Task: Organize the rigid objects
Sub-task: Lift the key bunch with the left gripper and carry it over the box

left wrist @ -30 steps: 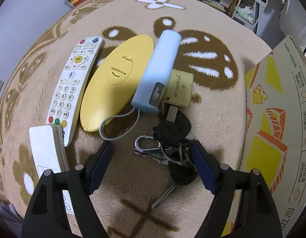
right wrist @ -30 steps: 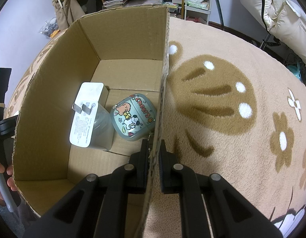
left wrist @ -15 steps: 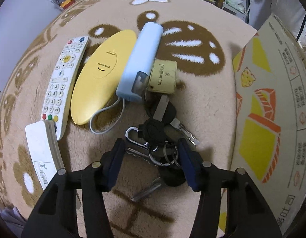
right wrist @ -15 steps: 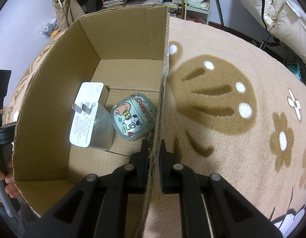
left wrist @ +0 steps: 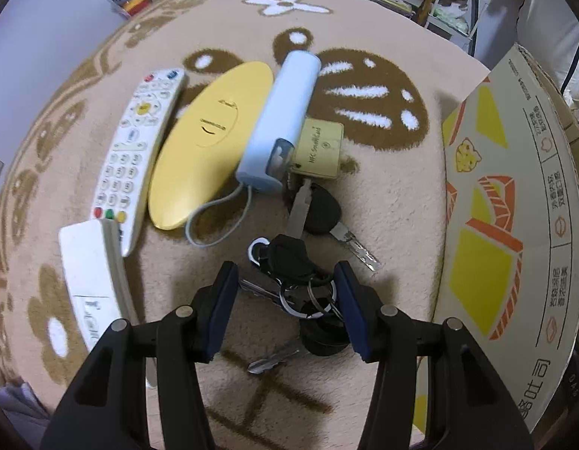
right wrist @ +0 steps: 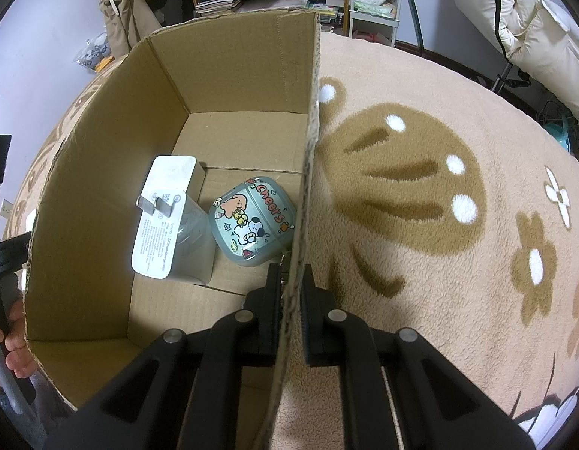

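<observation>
The left gripper (left wrist: 285,302) is straddling the keys (left wrist: 300,277) on the rug (left wrist: 383,195), jaws partly open, gripping nothing yet. The right gripper (right wrist: 291,285) is clamping the box (right wrist: 229,71) wall, steadying it; a charger (right wrist: 163,221) and a case (right wrist: 253,221) are lying inside. Risk: the loose, tangled bunch is likely to slip or dangle if only one ring is being pinched, and the attached card (left wrist: 319,148) may drag the power bank (left wrist: 280,120).

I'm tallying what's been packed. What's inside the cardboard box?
In the box: a white charger and a cartoon-printed case, side by side on the floor. The near corner behind the right gripper is hidden.
</observation>
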Available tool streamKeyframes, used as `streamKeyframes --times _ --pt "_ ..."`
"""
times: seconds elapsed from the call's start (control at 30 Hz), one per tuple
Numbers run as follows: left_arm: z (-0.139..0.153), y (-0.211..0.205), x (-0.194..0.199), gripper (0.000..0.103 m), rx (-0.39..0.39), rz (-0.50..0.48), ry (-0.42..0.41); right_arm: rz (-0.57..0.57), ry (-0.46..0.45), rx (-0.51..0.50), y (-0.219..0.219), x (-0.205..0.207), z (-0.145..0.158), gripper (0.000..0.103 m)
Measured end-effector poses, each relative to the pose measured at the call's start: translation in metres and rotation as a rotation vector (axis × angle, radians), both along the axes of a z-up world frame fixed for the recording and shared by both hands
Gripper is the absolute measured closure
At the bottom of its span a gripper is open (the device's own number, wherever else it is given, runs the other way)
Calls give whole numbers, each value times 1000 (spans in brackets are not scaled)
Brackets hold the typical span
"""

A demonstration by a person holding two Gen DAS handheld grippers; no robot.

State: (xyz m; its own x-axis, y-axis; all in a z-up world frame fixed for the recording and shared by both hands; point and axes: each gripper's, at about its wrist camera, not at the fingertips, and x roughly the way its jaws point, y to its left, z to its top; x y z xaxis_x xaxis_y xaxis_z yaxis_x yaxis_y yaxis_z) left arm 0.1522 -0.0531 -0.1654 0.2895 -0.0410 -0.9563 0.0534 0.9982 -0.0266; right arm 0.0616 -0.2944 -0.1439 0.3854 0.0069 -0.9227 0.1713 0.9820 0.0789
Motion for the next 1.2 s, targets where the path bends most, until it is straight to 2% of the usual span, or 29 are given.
streamKeyframes --times 0.13,0.3,0.53,0.63,0.83,0.97,1.2 --pt "11 -2 -2 52 22 -10 -26 1 0 0 0 0 0 93" --pt "30 2 -7 52 9 -5 -63 1 0 -1 0 0 0 93" --pt "69 -2 -14 52 10 -14 -155 0 0 -1 0 0 0 93" --pt "89 -4 -17 52 -22 -13 -204 0 1 0 -1 0 0 93" --pt "126 -19 -22 52 -31 -38 -281 2 1 -1 0 0 0 93" --pt "147 -39 -28 52 2 -71 -338 2 1 -1 1 0 -1 93" --pt "167 -70 -32 52 -14 -142 -370 3 1 -2 1 0 -1 93"
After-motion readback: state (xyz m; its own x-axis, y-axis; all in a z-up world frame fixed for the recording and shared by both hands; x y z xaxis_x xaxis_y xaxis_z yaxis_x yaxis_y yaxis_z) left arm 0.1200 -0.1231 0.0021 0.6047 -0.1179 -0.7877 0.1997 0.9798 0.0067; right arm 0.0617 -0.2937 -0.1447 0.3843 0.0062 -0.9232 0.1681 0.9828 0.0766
